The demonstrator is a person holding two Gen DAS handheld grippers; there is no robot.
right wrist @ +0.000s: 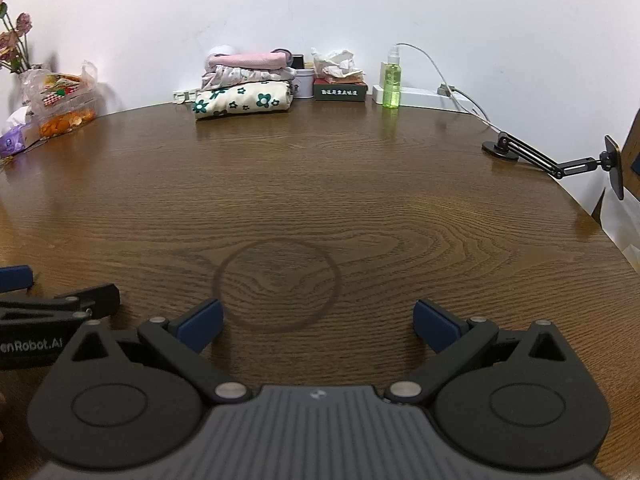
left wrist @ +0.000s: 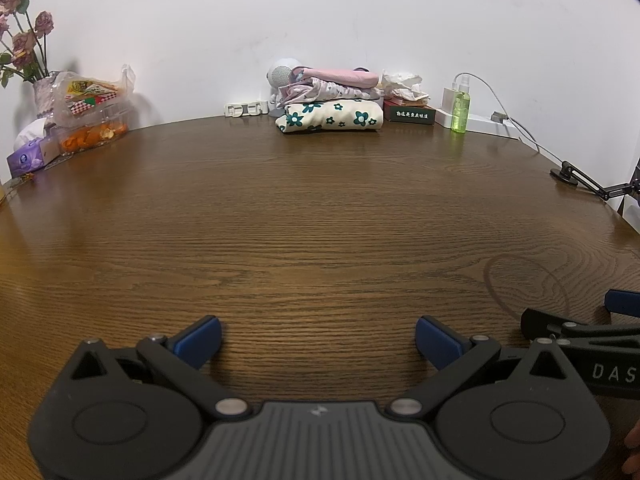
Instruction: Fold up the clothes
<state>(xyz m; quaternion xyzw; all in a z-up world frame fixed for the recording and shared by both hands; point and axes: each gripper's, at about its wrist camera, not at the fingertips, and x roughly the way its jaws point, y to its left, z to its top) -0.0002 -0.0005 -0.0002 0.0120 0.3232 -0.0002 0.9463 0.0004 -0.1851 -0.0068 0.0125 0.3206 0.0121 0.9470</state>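
Observation:
A stack of three folded garments (left wrist: pixel 330 100) (right wrist: pixel 244 86) rests at the far edge of the wooden table (left wrist: pixel 320 220) against the wall: a cream one with green flowers at the bottom, a pale patterned one in the middle, a pink one on top. My left gripper (left wrist: pixel 318 340) hovers low over the near part of the table, open and holding nothing. My right gripper (right wrist: pixel 318 324) is beside it, also open with nothing in it, just above a dark ring mark (right wrist: pixel 276 284) in the wood. Both are far from the stack.
At the far left stand a vase of dried roses (left wrist: pixel 24 40), snack bags (left wrist: pixel 92 96), a box of orange peel (left wrist: pixel 92 136) and a tissue pack (left wrist: pixel 26 156). Right of the stack: a dark tissue box (left wrist: pixel 410 110), a green spray bottle (left wrist: pixel 461 108), a white power strip with cable (left wrist: pixel 480 122), a black articulated mount (right wrist: pixel 552 160).

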